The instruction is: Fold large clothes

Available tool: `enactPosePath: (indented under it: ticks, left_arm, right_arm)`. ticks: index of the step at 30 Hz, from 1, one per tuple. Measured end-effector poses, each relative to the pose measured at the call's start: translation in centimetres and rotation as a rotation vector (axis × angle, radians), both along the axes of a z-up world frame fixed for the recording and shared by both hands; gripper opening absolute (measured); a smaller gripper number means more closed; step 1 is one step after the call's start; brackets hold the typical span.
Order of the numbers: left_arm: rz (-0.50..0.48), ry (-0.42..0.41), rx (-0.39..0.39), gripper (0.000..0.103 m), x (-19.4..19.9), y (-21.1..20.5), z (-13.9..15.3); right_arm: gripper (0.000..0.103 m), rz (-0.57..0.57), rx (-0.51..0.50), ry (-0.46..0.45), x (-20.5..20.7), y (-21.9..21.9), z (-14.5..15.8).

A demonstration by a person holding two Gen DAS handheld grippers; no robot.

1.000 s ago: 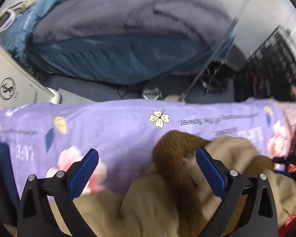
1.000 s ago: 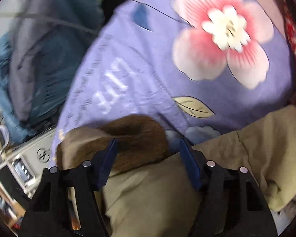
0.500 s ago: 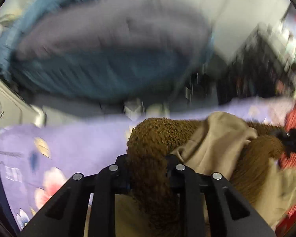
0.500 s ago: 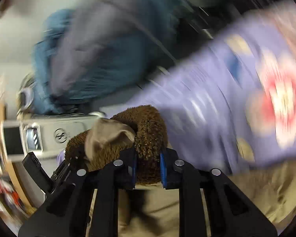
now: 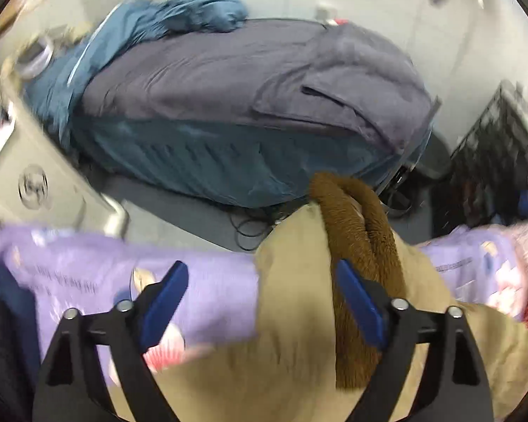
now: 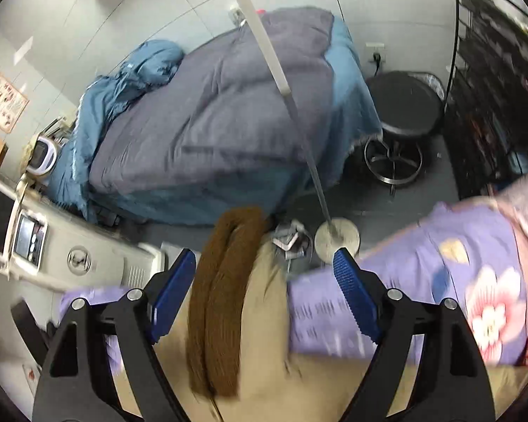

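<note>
The tan coat (image 5: 292, 320) with its brown fleece collar (image 6: 225, 281) lies bunched on the purple flowered sheet (image 5: 98, 281) covering the surface, the collar rising in a fold between both sets of jaws. The left gripper (image 5: 260, 302) and the right gripper (image 6: 264, 288) have just been opening and stand released, pads off the fleece. Beyond stands a bed (image 6: 211, 112) under a grey quilt, with a black stool (image 6: 401, 105) beside it.
</note>
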State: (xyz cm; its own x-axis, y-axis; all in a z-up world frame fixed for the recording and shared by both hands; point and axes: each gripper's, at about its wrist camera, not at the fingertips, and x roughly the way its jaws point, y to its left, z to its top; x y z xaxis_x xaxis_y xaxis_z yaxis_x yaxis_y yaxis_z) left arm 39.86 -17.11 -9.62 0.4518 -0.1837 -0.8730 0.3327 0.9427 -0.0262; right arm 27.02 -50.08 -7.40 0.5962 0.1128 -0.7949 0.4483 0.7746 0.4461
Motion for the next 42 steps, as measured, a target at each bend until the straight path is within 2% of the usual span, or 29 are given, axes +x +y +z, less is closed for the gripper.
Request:
enactPosePath:
  ticks: [3, 6, 10, 12, 15, 18, 19, 21, 23, 26, 29, 30, 31, 32, 33, 34, 36, 37, 39, 40, 42]
  left_arm:
    - [0.035, 0.06, -0.125, 0.089, -2.6, 5.8, 1.6]
    - [0.047, 0.081, -0.168, 0.089, -7.9, 11.8, 3.0]
    - [0.092, 0.071, -0.112, 0.09, -15.7, 19.7, 3.9]
    - [0.115, 0.075, -0.049, 0.09, -19.7, 22.8, 3.8]
    - [0.15, 0.15, -0.002, 0.09, -26.3, 27.0, 2.9]
    - [0.178, 0.264, 0.028, 0.091, -33.0, 30.0, 0.6]
    - [0.191, 0.297, 0.023, 0.091, -34.9, 30.8, -0.3]
    - [0.207, 0.346, 0.013, 0.091, -37.9, 31.8, -2.1]
    - [0.181, 0.384, 0.047, 0.091, -40.8, 31.9, -4.2]
    - [0.11, 0.392, 0.052, 0.091, -43.3, 30.6, -6.5]
    - [0.068, 0.36, 0.077, 0.091, -43.4, 28.6, -8.7]
    - [0.061, 0.355, 0.091, 0.091, -43.2, 27.9, -9.6]
    - [0.062, 0.356, 0.087, 0.09, -43.0, 27.6, -10.0]
    - [0.065, 0.359, 0.071, 0.088, -42.7, 27.2, -10.6]
    - [0.063, 0.362, 0.062, 0.073, -42.4, 26.7, -11.1]
    - [0.057, 0.372, 0.053, 0.049, -42.2, 26.3, -11.2]
    - [0.053, 0.388, 0.049, 0.035, -41.8, 25.2, -10.2]
    - [0.036, 0.36, 0.042, 0.027, -42.0, 24.6, -8.3]
    - [0.016, 0.315, -0.017, 0.025, -42.5, 24.7, -5.0]
    - [0.018, 0.282, -0.053, 0.025, -43.1, 25.4, -2.1]
    - [0.032, 0.261, -0.095, 0.025, -43.6, 26.9, 0.8]
  right_arm:
    - [0.08, 0.083, -0.046, -0.014, -8.2, 1.0, -0.6]
    - [0.08, 0.162, -0.186, -0.025, -17.3, 2.5, -0.1]
    - [0.08, 0.229, -0.316, 0.029, -28.9, 4.6, -1.0]
    - [0.08, 0.229, -0.31, 0.093, -35.0, 5.3, -2.4]
    - [0.08, 0.242, -0.251, 0.212, -42.6, 6.4, -5.0]
    - [0.08, 0.285, -0.221, 0.275, -47.8, 8.1, -7.4]
    - [0.08, 0.332, -0.231, 0.288, -49.4, 9.4, -8.2]
    - [0.08, 0.418, -0.27, 0.301, -50.9, 11.7, -9.9]
    - [0.08, 0.448, -0.263, 0.289, -50.9, 12.9, -11.1]
    - [0.08, 0.464, -0.211, 0.221, -49.5, 14.2, -12.5]
    - [0.08, 0.512, -0.203, 0.215, -47.0, 15.2, -14.6]
    - [0.07, 0.534, -0.193, 0.241, -46.2, 15.4, -15.5]
    - [0.043, 0.553, -0.17, 0.263, -45.8, 15.6, -16.1]
    - [0.034, 0.549, -0.159, 0.286, -45.3, 15.7, -16.3]
    - [0.024, 0.536, -0.133, 0.291, -45.0, 15.6, -15.9]
    - [0.017, 0.529, -0.105, 0.298, -44.6, 15.4, -15.4]
    - [0.013, 0.512, -0.024, 0.291, -44.7, 14.7, -13.5]
    - [0.013, 0.507, 0.017, 0.26, -45.1, 14.2, -11.6]
    - [0.012, 0.494, 0.083, 0.209, -46.5, 13.0, -8.1]
    - [0.011, 0.482, 0.123, 0.187, -47.6, 11.9, -5.8]
    - [0.01, 0.465, 0.184, 0.173, -49.6, 10.2, -3.2]
